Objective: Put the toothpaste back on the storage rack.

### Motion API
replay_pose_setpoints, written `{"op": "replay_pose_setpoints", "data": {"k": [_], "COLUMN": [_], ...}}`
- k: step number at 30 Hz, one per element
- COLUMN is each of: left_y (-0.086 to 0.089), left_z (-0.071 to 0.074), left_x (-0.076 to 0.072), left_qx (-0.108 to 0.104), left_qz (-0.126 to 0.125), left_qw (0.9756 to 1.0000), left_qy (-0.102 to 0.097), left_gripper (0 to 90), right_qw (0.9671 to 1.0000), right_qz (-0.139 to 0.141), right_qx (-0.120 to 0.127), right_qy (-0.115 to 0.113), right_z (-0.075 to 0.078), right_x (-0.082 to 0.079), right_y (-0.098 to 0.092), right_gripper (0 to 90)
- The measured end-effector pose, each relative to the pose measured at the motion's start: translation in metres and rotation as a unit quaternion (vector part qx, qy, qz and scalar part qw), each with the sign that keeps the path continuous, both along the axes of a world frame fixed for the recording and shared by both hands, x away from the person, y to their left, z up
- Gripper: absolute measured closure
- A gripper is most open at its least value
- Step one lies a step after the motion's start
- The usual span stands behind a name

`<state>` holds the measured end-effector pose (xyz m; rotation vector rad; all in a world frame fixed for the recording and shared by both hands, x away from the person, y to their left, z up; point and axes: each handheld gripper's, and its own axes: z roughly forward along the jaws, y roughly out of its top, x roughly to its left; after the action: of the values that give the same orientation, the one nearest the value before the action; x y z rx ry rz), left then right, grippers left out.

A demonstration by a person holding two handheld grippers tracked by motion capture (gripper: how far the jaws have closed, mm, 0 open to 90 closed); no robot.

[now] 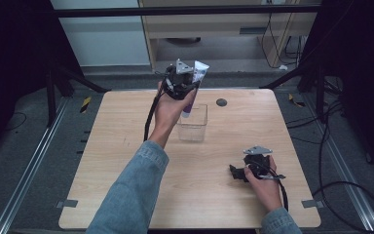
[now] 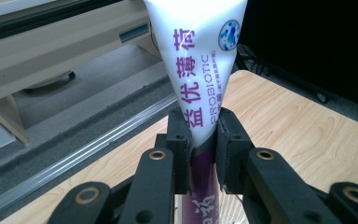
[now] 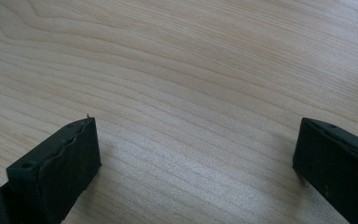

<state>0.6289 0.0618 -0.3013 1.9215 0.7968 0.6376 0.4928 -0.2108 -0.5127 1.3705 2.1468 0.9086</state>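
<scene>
Left tongs (image 2: 202, 135) clenched on toothpaste tube (image 2: 200, 56); right tongs (image 3: 196, 154) released — jaws wide.

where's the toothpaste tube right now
In the high view the toothpaste tube is clamped in the left gripper, its lower end over the clear container at the table's centre.

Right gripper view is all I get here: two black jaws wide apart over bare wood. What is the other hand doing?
Observer: The left gripper holds a white and purple tube, jaws shut on it about where the white turns purple.
Operator: Where is the tube relative to the table?
Observer: In the high view it hangs tilted over a clear square container near the table's middle, its lower end at the container's opening.
Operator: And my gripper?
Observer: The right gripper rests low at the table's near right, apart from the container.
</scene>
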Motion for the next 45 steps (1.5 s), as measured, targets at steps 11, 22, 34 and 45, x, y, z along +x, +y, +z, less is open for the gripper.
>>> {"op": "replay_pose_setpoints", "data": {"k": [11, 22, 34, 45], "left_y": [-0.002, -0.004, -0.002, -0.001], "left_z": [-0.022, -0.037, -0.049, -0.056], "left_x": [0.005, 0.004, 0.002, 0.002], "left_qx": [-0.027, -0.028, -0.019, -0.023], "left_qz": [0.005, -0.003, -0.009, -0.013], "left_qw": [0.9996, 0.9996, 0.9998, 0.9997], "left_qy": [0.0, 0.0, -0.002, 0.0], "left_gripper": [77.3, 77.3, 77.3, 77.2], "right_qw": [1.0, 1.0, 1.0, 1.0], "right_qz": [-0.001, 0.0, 0.0, 0.001], "right_qx": [0.002, 0.0, 0.003, 0.003], "right_qy": [0.003, 0.001, 0.002, 0.001], "right_z": [0.0, 0.0, 0.0, 0.0], "right_x": [0.0, 0.0, 0.001, 0.001], "right_y": [0.0, 0.0, 0.0, 0.0], "right_gripper": [0.8, 0.8, 0.6, 0.6]}}
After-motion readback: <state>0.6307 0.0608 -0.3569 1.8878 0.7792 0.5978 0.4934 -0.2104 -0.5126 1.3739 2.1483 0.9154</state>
